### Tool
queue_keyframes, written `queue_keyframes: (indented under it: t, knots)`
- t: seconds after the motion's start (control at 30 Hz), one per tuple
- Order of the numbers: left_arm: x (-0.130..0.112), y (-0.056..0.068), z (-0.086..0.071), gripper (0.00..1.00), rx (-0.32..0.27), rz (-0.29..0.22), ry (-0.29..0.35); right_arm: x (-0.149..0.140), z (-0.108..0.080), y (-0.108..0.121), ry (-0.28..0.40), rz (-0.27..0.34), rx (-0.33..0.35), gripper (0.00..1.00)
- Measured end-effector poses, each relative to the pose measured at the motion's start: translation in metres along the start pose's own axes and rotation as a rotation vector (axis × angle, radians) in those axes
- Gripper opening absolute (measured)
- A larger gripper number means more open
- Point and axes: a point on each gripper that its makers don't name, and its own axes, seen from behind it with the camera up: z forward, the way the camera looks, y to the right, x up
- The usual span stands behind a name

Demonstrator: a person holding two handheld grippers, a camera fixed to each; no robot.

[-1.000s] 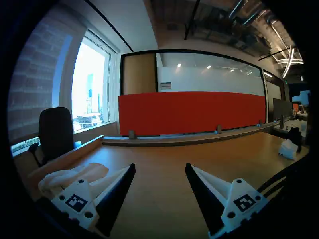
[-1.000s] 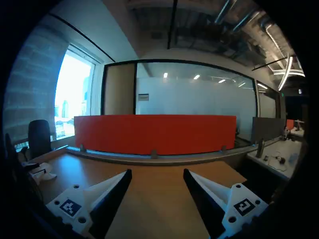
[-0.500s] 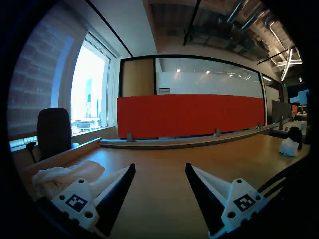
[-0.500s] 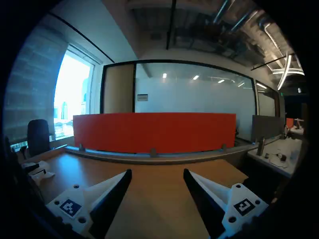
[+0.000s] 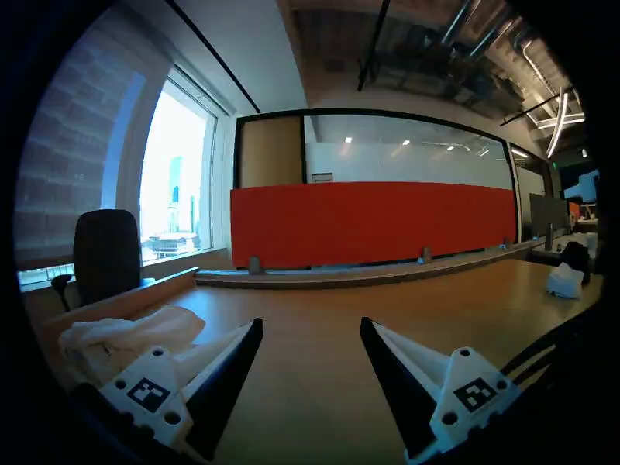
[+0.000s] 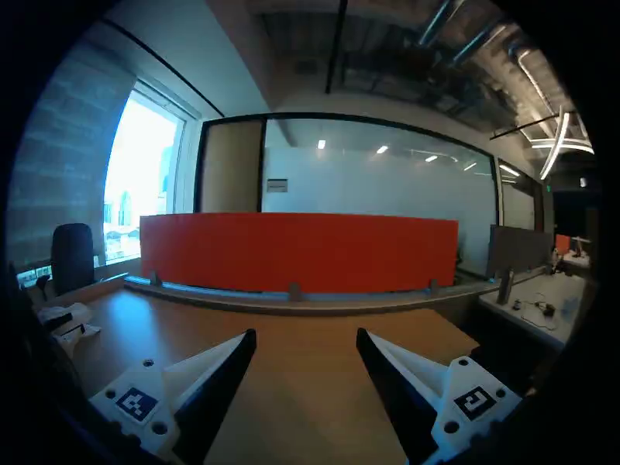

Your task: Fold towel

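A crumpled cream towel [image 5: 124, 335] lies on the wooden table [image 5: 325, 298] at the left, just beyond and left of my left gripper's left finger. My left gripper [image 5: 310, 324] is open and low over the table with nothing between its fingers. In the right gripper view my right gripper [image 6: 306, 335] is also open and empty over the bare wood [image 6: 310, 325]. A small white and black shape [image 5: 564, 280] sits at the far right of the left gripper view, and a similar one [image 6: 66, 322] at the far left of the right gripper view. Both are too small to identify.
A long red divider panel [image 5: 372, 221] stands along the table's far edge. A black office chair [image 5: 105, 256] sits by the bright window [image 5: 174, 201] on the left. Another desk [image 6: 542, 298] with small items stands to the right.
Both cameras have shifted slightly, and the towel now sits a little nearer the left gripper's left finger. Both grippers stay open.
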Motion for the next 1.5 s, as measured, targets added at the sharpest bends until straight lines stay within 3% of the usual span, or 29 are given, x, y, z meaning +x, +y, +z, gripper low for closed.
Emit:
queue_keyframes:
  t: [0.3, 1.0, 1.5]
  knots:
    - [-0.006, -0.001, -0.002, 0.93, -0.002, -0.03, 0.0, -0.002, -0.001, 0.001, -0.003, -0.001, -0.001, 1.0]
    - [-0.007, 0.001, 0.001, 0.93, -0.014, -0.032, -0.004, 0.001, 0.001, 0.006, 0.035, -0.021, -0.006, 1.0]
    - [-0.008, 0.001, 0.001, 0.93, -0.014, -0.032, -0.004, -0.031, 0.011, 0.031, 0.073, 0.031, -0.031, 1.0]
